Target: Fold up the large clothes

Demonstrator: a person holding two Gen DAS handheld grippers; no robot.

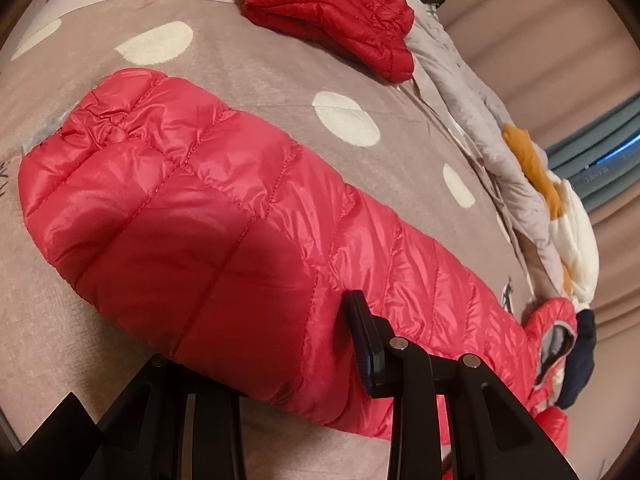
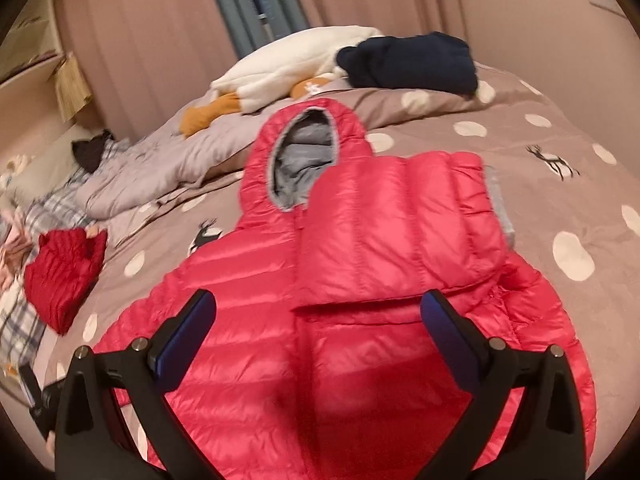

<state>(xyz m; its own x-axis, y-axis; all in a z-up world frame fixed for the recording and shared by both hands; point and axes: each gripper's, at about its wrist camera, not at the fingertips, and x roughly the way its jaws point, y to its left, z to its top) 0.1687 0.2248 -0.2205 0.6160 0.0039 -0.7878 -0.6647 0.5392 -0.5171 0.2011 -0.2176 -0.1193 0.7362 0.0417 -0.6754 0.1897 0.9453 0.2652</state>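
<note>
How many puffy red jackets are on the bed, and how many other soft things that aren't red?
Puffy red jackets: 2, the big hooded jacket spread out and a darker folded jacket.
White and orange plush toy: 1.
Dark navy garment: 1.
Total: 4 on the spotted bedspread.

A folded dark red jacket [image 2: 64, 276] lay at the bed's [image 2: 560, 184] left edge; far off, a white plush toy [image 2: 288, 68] touched a navy garment [image 2: 416, 64] before curtains [image 2: 140, 40].

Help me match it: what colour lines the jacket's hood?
Grey hood lining, clearest in the right wrist view.
</note>
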